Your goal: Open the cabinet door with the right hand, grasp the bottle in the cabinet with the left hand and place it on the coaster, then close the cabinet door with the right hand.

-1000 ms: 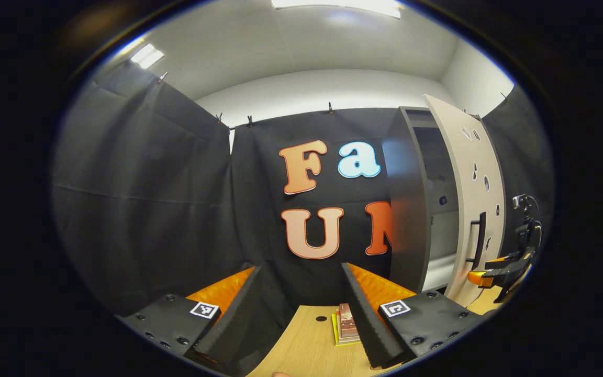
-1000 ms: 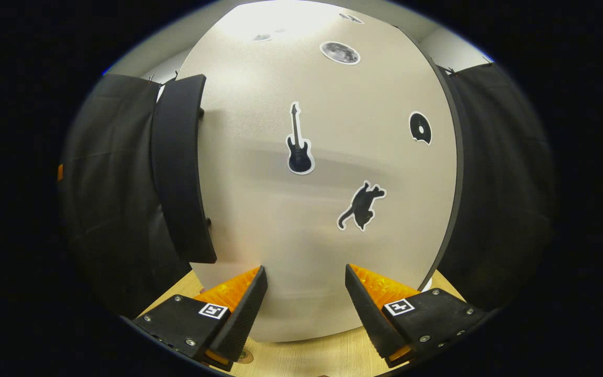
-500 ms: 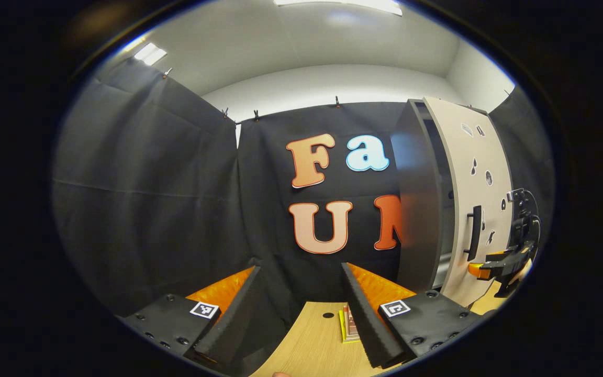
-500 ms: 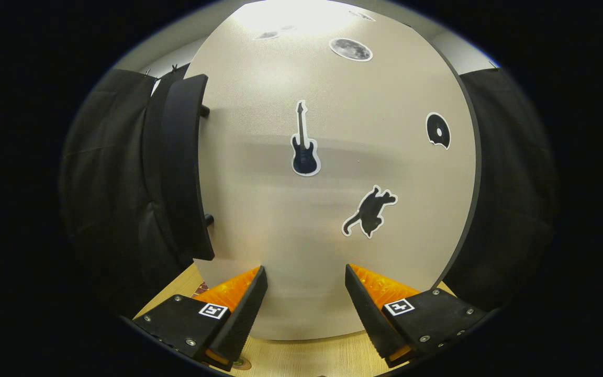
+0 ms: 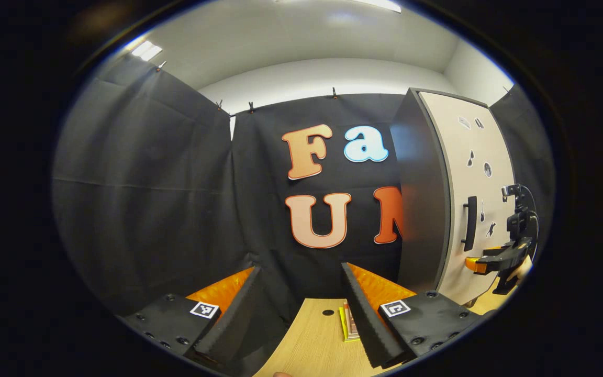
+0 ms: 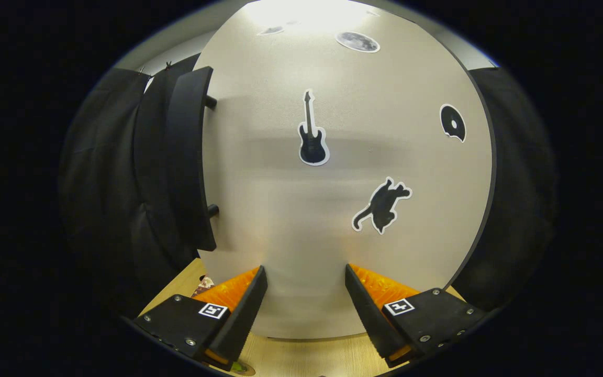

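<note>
The grey cabinet (image 5: 421,209) stands at the right in the left gripper view, its beige door (image 5: 482,152) lying flush against the front. A dark vertical handle (image 5: 470,222) sits on the door. My right gripper (image 5: 473,265) is low on the door, just below the handle. In the right gripper view the door (image 6: 333,220) with its stickers is very close, the handle (image 6: 189,162) at the left. My right gripper (image 6: 304,269) is open, its fingertips at the door's face. My left gripper (image 5: 299,268) is open with nothing between its fingers, facing the back wall.
The wooden table (image 5: 312,345) runs under both grippers. A small stack of flat items (image 5: 347,327) lies on it by my left gripper's right finger, near a dark hole (image 5: 327,312) in the tabletop. Black cloth walls close off the left and back.
The cabinet door has swung from partly open to flush with the cabinet. My right gripper followed it in. My left gripper has hardly moved.
</note>
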Action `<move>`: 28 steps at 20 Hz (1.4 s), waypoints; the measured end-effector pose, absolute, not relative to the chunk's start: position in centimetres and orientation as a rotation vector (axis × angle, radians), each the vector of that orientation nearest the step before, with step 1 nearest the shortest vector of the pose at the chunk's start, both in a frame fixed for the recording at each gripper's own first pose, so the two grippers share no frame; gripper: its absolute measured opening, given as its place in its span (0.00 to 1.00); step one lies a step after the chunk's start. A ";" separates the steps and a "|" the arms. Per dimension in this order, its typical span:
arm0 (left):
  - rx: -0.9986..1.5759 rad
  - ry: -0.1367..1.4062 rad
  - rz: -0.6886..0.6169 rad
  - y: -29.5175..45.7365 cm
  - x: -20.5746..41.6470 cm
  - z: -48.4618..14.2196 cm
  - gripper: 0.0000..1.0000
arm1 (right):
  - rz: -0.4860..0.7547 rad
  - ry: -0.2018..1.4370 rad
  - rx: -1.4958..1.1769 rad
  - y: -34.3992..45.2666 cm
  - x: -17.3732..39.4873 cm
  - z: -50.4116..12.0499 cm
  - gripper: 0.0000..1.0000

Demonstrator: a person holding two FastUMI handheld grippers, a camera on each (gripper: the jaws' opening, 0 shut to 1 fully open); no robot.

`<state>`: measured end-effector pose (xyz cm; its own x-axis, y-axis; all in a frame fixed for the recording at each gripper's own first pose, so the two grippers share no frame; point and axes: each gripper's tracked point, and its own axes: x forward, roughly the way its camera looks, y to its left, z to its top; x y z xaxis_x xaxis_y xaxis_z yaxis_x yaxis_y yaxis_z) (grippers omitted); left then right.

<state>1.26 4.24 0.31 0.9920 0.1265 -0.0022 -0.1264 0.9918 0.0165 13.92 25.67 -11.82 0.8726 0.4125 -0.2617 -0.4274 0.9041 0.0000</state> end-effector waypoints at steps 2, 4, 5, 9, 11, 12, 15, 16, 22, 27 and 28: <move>-0.004 0.019 0.092 3.7 3.0 -0.9 0.96 | 0.419 0.251 -0.056 25.7 14.0 -11.8 0.93; -0.018 0.046 0.072 3.4 4.5 -2.2 0.96 | 0.403 0.256 -0.046 25.7 14.0 -11.9 0.93; -0.018 0.046 0.069 3.5 4.9 -2.3 0.99 | 0.402 0.256 -0.045 25.8 14.0 -11.9 0.93; 0.016 0.022 0.064 3.8 7.0 -1.6 0.97 | 0.358 0.292 -0.082 23.8 13.7 -12.5 0.94; 0.009 0.024 0.046 3.2 8.2 -1.9 0.97 | 0.352 0.296 -0.062 21.8 12.8 -11.9 0.94; 0.007 0.024 0.037 2.9 8.8 -1.9 0.97 | 0.341 0.296 -0.063 20.2 12.2 -11.5 0.94; 0.002 0.033 0.003 1.4 9.7 -1.3 0.96 | 0.285 0.270 -0.095 14.6 10.8 -9.3 0.94; 0.004 0.037 0.009 1.3 10.0 -1.1 0.97 | 0.268 0.257 -0.103 12.7 10.3 -8.2 0.94; -0.116 0.023 -0.005 0.2 11.1 4.0 0.96 | 0.188 0.214 -0.131 3.7 7.7 -1.5 0.94; -0.040 -0.056 0.040 0.0 8.9 10.5 0.95 | 0.214 0.167 -0.075 0.7 6.7 4.2 0.94; -0.048 -0.049 0.033 -0.4 8.3 11.2 0.93 | 0.228 0.157 -0.069 0.2 6.4 5.6 0.94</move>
